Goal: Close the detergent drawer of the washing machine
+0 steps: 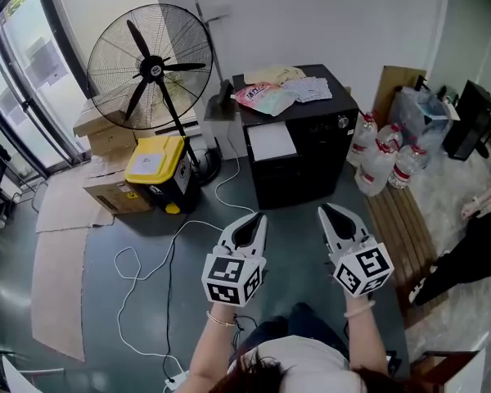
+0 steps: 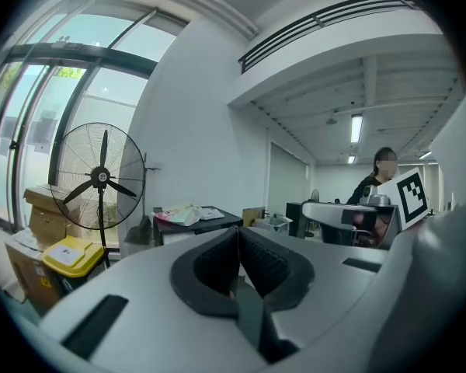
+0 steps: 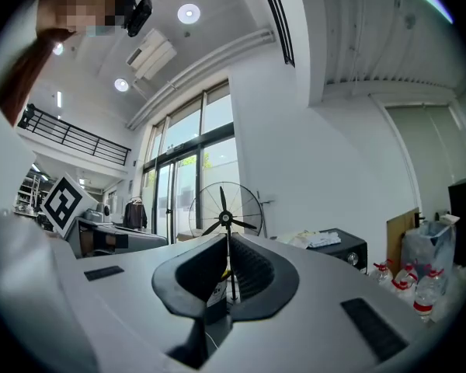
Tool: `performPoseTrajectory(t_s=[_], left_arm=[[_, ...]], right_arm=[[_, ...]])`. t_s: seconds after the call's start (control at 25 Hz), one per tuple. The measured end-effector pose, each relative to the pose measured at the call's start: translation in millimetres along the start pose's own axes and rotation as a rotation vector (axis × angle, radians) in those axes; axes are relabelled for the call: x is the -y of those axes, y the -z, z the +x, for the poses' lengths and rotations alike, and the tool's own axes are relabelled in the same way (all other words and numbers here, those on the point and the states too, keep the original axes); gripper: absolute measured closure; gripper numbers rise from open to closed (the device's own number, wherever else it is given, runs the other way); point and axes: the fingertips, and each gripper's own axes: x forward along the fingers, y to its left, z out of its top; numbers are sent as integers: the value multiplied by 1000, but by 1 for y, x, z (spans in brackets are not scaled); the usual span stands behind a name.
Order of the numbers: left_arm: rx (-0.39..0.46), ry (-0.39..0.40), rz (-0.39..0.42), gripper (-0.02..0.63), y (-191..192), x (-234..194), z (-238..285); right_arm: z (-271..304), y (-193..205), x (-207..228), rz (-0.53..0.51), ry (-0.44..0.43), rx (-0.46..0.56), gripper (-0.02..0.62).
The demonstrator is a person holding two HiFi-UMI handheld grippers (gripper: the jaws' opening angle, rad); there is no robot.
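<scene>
The washing machine [image 1: 307,150] is a low black box against the far wall, with paper packets [image 1: 266,97] on its top. Its white detergent drawer [image 1: 272,142] sticks out of the front at the upper left. Both grippers hover side by side over the floor in front of it, well short of the drawer. My left gripper [image 1: 259,218] is shut and empty, and its own view shows the machine [image 2: 196,225] far ahead past the shut gripper [image 2: 237,238]. My right gripper [image 1: 325,210] is shut and empty too, with the machine [image 3: 343,247] at the right of its view, beyond the shut gripper [image 3: 227,243].
A large standing fan [image 1: 151,68] is left of the machine, with a yellow-lidded bin [image 1: 157,162] and cardboard boxes [image 1: 113,193] by its base. A white cable [image 1: 159,256] loops over the floor. Water bottles [image 1: 385,158] and a wooden pallet [image 1: 403,223] lie right. A person [image 1: 479,248] stands far right.
</scene>
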Motion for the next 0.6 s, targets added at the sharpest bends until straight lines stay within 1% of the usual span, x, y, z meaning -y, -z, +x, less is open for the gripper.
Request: performPoseTrajectory(t_s=[0.2,0.32,0.6], left_arm=[[1,3,-19,578,0,-15,20],[-11,-1,-30,560,5,-27,37],[-42,-27,-44,552,11,-58,84]], right_arm=[[20,7,12,10,-4,-18,552],[37,16,27,16,-1,-35,522],[79,29,63,36,-9,-60,520]])
